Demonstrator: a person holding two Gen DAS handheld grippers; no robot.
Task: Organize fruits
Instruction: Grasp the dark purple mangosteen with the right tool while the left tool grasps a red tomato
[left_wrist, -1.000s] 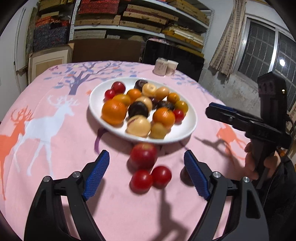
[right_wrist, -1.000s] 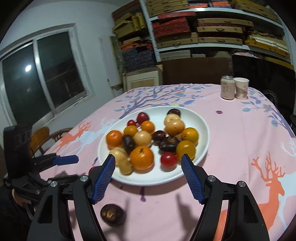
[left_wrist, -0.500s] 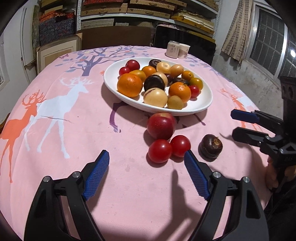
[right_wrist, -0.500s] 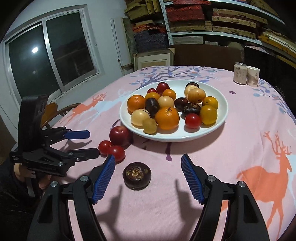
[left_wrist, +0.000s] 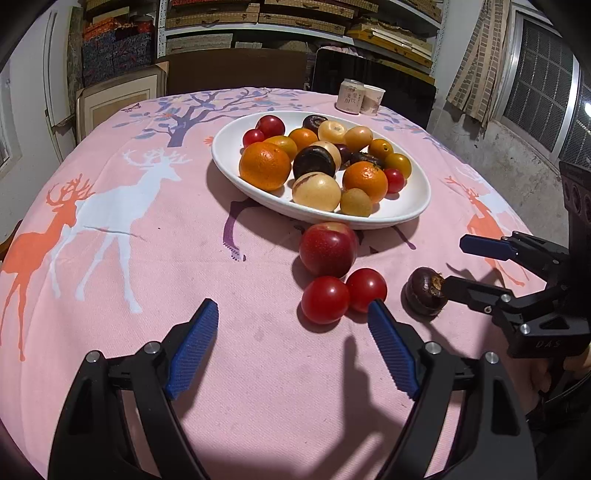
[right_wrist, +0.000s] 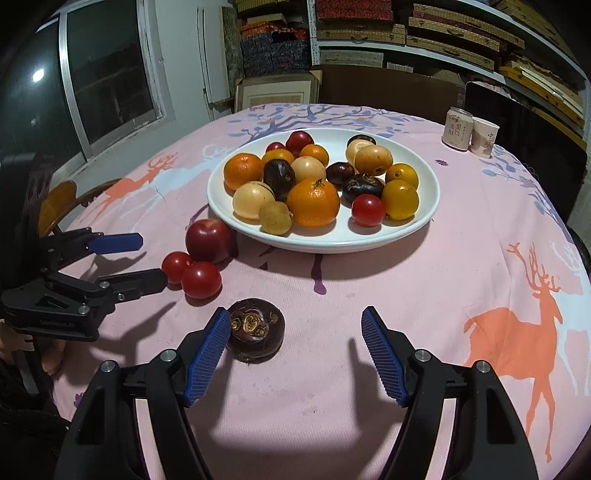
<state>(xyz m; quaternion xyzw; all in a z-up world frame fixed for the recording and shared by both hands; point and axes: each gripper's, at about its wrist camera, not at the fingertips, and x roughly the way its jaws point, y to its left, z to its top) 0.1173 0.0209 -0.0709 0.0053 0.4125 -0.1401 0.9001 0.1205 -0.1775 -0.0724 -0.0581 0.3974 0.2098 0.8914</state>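
While the dark brown, flattish round fruit with the dried crown (right_wrist: 256, 329) is lying on the pink deer-print tablecloth (right_wrist: 424, 288), it is now sitting much closer to the right gripper (right_wrist: 295, 350) than it did a second ago, just inside that gripper's left blue pad at about nine o'clock of the gap, as both tools are pulling back from the white oval plate of mixed fruit (right_wrist: 424, 206). Both jaws are standing wide open and gripping nothing. From the left wrist view the same fruit (left_wrist: 424, 291) is resting at three o'clock of the two small red tomatoes (left_wrist: 341, 295), which are touching each other just at six o'clock of the larger red plum-like fruit (left_wrist: 328, 249). The left gripper (left_wrist: 291, 343) is hovering short of that cluster, equally wide and empty. Four pieces are lying off the plate, so sorting seems under way, and the dark fruit looks the likeliest next pick.
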